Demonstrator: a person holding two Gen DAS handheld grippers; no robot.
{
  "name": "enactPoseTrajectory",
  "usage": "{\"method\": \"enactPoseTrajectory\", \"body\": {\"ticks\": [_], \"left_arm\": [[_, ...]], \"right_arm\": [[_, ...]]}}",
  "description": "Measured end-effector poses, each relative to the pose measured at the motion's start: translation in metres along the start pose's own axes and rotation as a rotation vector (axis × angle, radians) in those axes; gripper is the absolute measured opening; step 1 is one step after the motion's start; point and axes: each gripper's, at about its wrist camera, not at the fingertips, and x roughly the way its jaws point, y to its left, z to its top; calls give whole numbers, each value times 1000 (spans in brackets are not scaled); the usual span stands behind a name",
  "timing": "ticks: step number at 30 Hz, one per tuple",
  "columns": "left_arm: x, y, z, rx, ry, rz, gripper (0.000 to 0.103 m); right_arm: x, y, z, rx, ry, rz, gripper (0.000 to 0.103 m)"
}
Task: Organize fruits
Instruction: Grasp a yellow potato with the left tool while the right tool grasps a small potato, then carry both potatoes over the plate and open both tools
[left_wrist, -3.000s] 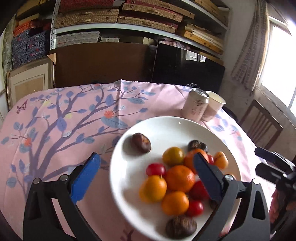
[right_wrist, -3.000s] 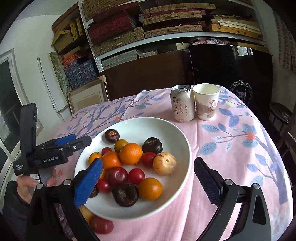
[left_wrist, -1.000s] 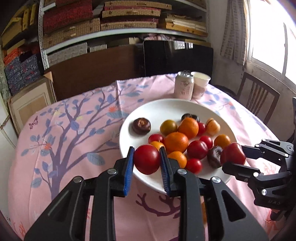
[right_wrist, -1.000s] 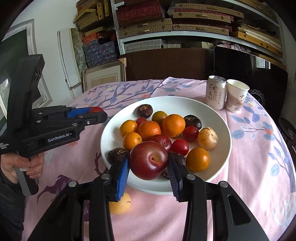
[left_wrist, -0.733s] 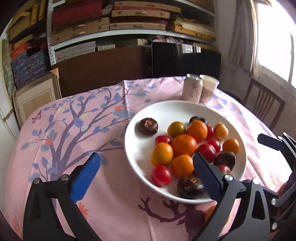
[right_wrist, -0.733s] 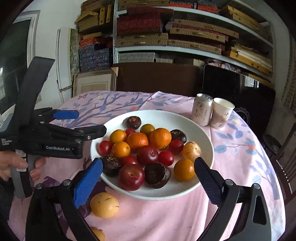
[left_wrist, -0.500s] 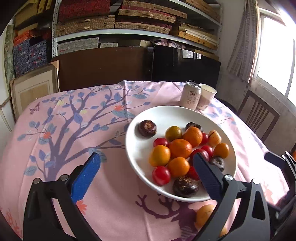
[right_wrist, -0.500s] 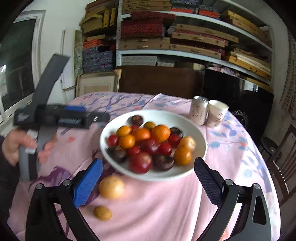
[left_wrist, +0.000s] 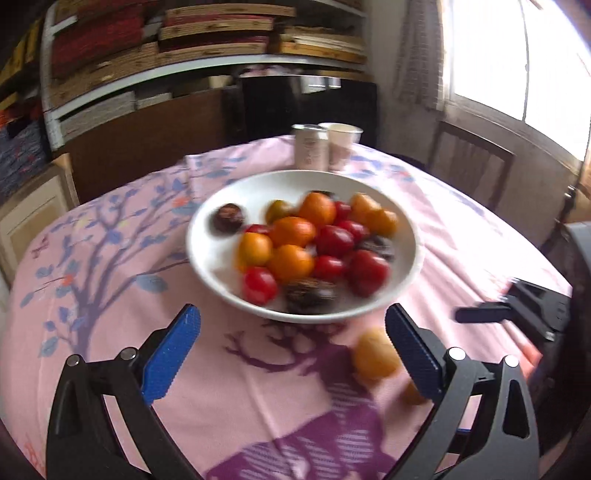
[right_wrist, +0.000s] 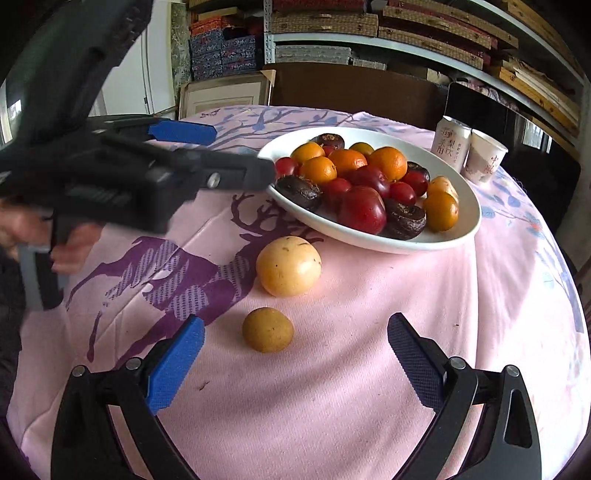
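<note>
A white plate holds several oranges, red plums, tomatoes and dark fruits; it also shows in the left wrist view. Two yellow fruits lie on the pink cloth in front of it: a large one and a small one. The large one also shows in the left wrist view. My right gripper is open and empty, just short of the small fruit. My left gripper is open and empty, short of the plate; in the right wrist view it hovers at the plate's left edge.
A drink can and a paper cup stand behind the plate. A wooden chair stands at the table's far right. Shelves with boxes fill the back wall. The table's round edge falls away close to both grippers.
Both grippers let go of their red fruits onto the plate, opened and drew back. The right gripper has dropped toward the two yellow fruits; the left has swung right, blurring its view.
</note>
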Motion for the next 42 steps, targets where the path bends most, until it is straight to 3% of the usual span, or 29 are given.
{"method": "enactPoseTrajectory", "body": {"ticks": [7, 10, 12, 13, 14, 15, 18, 21, 23, 25, 28, 32, 34, 37, 40, 42], "left_arm": [[38, -63, -21, 230, 115, 51, 98], [45, -56, -19, 146, 142, -3, 98], [48, -44, -18, 84, 153, 21, 97], [51, -38, -20, 57, 149, 17, 89], [53, -34, -23, 44, 157, -64, 55], [52, -34, -23, 46, 154, -113, 39], [49, -43, -23, 89, 151, -79, 40], [41, -49, -20, 101, 169, -130, 40], [31, -47, -15, 84, 144, -121, 40], [20, -38, -6, 50, 119, -126, 40], [9, -9, 8, -86, 90, -185, 41], [4, 24, 20, -132, 32, 15, 41], [11, 34, 26, -138, 29, 75, 41], [26, 48, 30, -154, 27, 141, 41], [43, 53, 31, -167, 55, 129, 40], [51, 48, 30, -128, 63, 135, 40]], "right_arm": [[2, 10, -5, -32, 24, 11, 100], [6, 12, -6, -38, 42, -3, 100], [6, 10, -6, -30, 45, 7, 96], [6, 9, -6, -24, 43, 5, 70], [7, 6, -6, -8, 51, 12, 50], [7, 3, -7, 23, 56, 7, 29], [3, 3, -11, 44, 60, 14, 29], [-11, 2, -15, 57, 37, 31, 28], [-25, -1, -15, 57, -4, 9, 28], [-38, -9, -10, 65, -37, -15, 28], [-53, -23, 12, 58, -107, -66, 28], [-46, -38, 63, 30, -160, -15, 28], [-31, -45, 91, 41, -157, 21, 28], [5, -54, 136, 61, -139, 101, 28], [46, -60, 168, 72, -81, 160, 28], [69, -55, 181, 71, -27, 151, 28]]}}
